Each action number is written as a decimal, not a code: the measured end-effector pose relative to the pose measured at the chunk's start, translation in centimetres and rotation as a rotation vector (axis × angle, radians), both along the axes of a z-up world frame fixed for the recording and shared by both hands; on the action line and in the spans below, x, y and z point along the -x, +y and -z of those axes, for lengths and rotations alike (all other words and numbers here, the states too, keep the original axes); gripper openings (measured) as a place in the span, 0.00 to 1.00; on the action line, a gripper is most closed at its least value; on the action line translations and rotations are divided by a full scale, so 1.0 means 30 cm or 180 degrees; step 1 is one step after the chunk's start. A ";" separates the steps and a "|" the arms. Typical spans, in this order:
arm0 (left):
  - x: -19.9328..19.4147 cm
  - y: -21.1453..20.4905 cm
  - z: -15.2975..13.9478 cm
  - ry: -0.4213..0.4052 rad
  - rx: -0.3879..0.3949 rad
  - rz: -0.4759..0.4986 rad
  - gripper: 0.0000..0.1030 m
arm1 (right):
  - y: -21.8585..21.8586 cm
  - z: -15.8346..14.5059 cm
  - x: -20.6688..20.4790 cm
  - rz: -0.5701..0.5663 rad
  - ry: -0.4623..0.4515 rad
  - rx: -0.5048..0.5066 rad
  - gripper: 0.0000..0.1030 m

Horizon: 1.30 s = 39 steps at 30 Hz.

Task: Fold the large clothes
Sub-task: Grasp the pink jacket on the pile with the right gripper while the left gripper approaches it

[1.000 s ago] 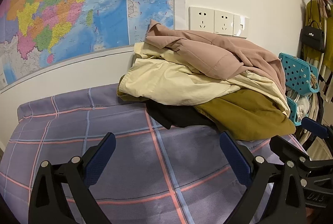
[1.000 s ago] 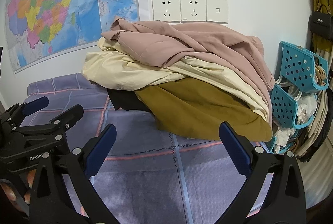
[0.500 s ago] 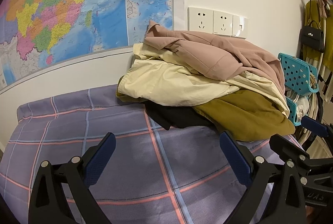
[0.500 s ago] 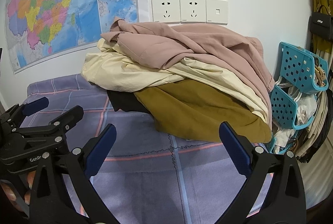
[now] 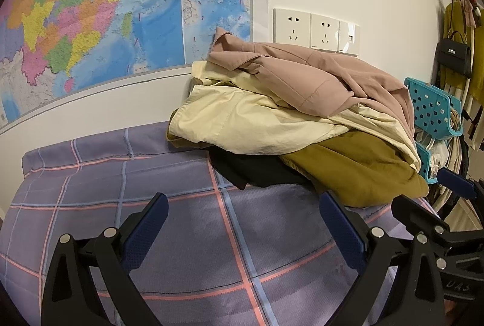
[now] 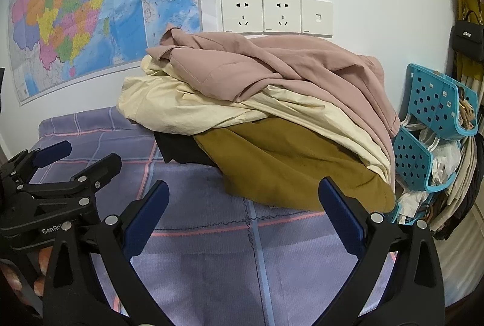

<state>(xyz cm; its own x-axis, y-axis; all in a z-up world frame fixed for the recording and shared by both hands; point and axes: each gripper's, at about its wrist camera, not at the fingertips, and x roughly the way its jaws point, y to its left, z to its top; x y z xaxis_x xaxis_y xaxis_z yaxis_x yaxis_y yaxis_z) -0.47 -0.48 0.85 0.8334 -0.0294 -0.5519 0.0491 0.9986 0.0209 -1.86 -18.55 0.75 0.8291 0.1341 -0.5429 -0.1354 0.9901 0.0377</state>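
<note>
A heap of clothes lies against the wall on a purple checked sheet (image 5: 181,235): a pink garment (image 5: 317,74) on top, a cream one (image 5: 248,120) under it, a mustard one (image 5: 357,168) at the front right, a black one (image 5: 251,171) at the bottom. The heap shows likewise in the right wrist view: pink (image 6: 272,65), cream (image 6: 187,111), mustard (image 6: 287,168). My left gripper (image 5: 242,223) is open and empty, short of the heap. My right gripper (image 6: 242,211) is open and empty, just before the mustard garment.
A wall map (image 5: 90,8) and white sockets (image 5: 314,29) are behind the heap. Blue plastic baskets (image 6: 432,114) with hangers and hanging clothes stand at the right, past the bed's edge. The left gripper shows at the left in the right wrist view (image 6: 54,174).
Both grippers have crept slightly towards the heap and stayed open. The clothes have not moved.
</note>
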 end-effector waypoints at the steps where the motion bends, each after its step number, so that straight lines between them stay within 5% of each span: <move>1: -0.007 0.001 -0.002 0.0001 0.0002 0.0002 0.94 | -0.002 -0.003 -0.005 -0.0012 -0.0011 0.0001 0.95; 10: -0.126 0.015 -0.042 0.0022 0.0137 0.0132 0.94 | -0.023 -0.081 -0.100 -0.0194 -0.0227 0.0115 0.95; 23: -0.364 0.011 -0.088 0.0080 0.0441 0.0329 0.94 | -0.003 -0.230 -0.452 -0.0550 -0.0326 0.0275 0.92; 39: -0.481 0.030 -0.052 0.0090 0.0453 0.0226 0.94 | 0.105 -0.195 -0.715 -0.0699 -0.0206 0.0654 0.78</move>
